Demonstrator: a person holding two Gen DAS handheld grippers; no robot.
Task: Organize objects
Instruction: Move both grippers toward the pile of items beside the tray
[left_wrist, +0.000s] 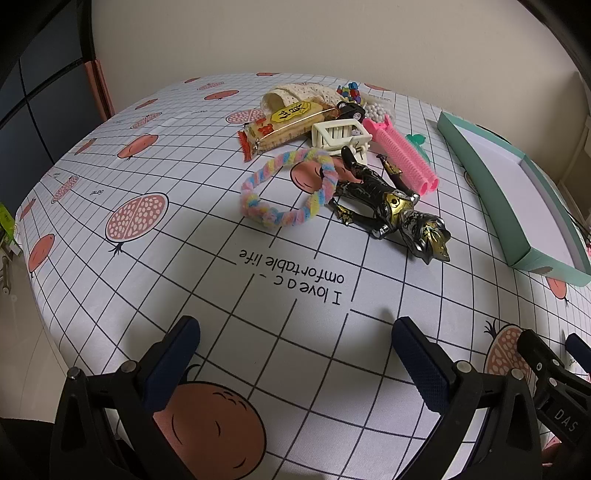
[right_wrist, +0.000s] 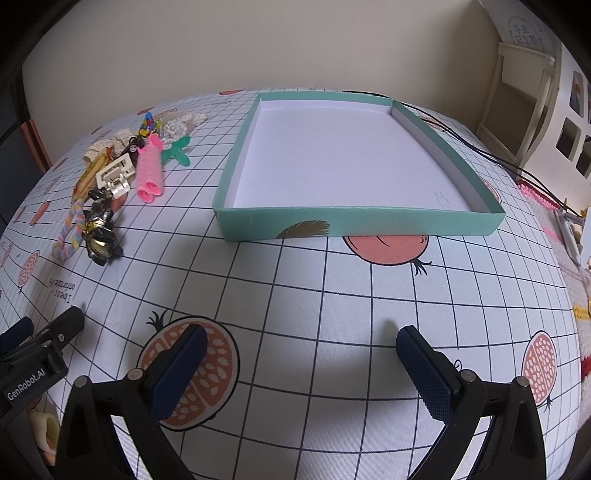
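Pile of small things on the counter (left_wrist: 207, 302), far side, left of a shallow green box (right_wrist: 360, 221). Box: teal cardboard walls, plain white floor, a feather print on its near wall; nothing in it.

Nearest item of the pile: black-and-gold toy figure (left_wrist: 391, 205), lying flat, head toward the camera. Just beside it, touching its arm, a braided pastel ring (left_wrist: 288, 186) of pink, blue and yellow fuzz. Behind the figure, a white plastic toy frame (left_wrist: 341, 136), tilted. Two pink hair rollers (left_wrist: 408, 155) lie side by side, right of the frame. A green clip (right_wrist: 179, 149) lies just past the rollers, toward the box. Yellow snack packet (left_wrist: 284, 123) with red ends lies left of the frame; a small black toy car (left_wrist: 349, 109) at its far end. Farther back: cream lace (left_wrist: 295, 94), coloured beads (left_wrist: 349, 92), white beads (left_wrist: 376, 107).

Cloth on the counter: white grid, pomegranate print.

Left tongs (left_wrist: 295, 334): wide apart, holding nothing, low over the near edge. Right tongs (right_wrist: 301, 341): likewise wide, holding nothing, in front of the box.
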